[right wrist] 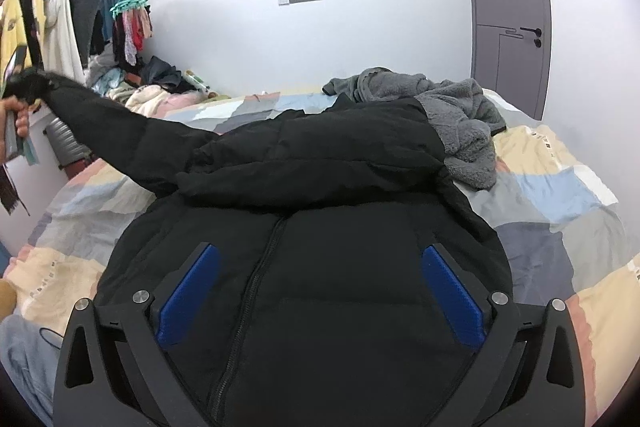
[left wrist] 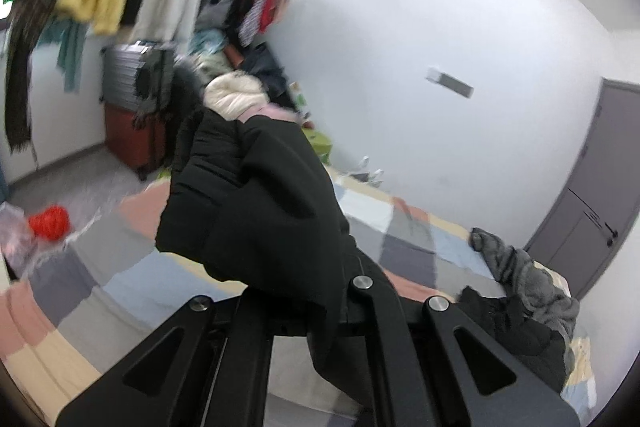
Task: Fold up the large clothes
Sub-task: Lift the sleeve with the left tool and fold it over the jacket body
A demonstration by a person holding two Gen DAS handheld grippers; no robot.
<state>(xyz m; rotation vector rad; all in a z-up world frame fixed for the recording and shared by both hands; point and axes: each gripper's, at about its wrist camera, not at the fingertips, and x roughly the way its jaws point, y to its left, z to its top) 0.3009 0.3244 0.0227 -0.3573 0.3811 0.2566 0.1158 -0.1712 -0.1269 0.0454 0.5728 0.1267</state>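
A black puffer jacket (right wrist: 304,227) lies spread across the patchwork bedspread (right wrist: 560,187) of the bed, zipper up, its body directly under the right hand-held gripper (right wrist: 318,291). That gripper's blue-padded fingers (right wrist: 452,295) stand wide apart, one on each side of the zipper, holding nothing; whether they touch the cloth cannot be told.

The jacket's one sleeve (right wrist: 120,131) stretches up and away from the jacket body, off the bed's edge, to where the left hand-held gripper (left wrist: 280,291) holds it raised in the air. In the left wrist view the black sleeve fabric (left wrist: 256,195) bunches over the fingers and hides their tips; the jaws look closed on the cloth. A bare hand (right wrist: 18,123) shows at the far end of the sleeve.

Against the far side of the jacket a grey fleece garment (right wrist: 452,111) lies crumpled, touching the jacket's upper edge. Beyond the fleece the bedspread runs bare to the bed's edge, and open bedspread also flanks the jacket on both sides.

Past the raised sleeve, off the bed, a rail of hanging clothes (right wrist: 48,23) and a heap of laundry (right wrist: 148,87) crowd the wall. A grey door (right wrist: 508,7) stands behind the fleece. A red bundle (left wrist: 50,223) lies near the bed's edge below the sleeve.
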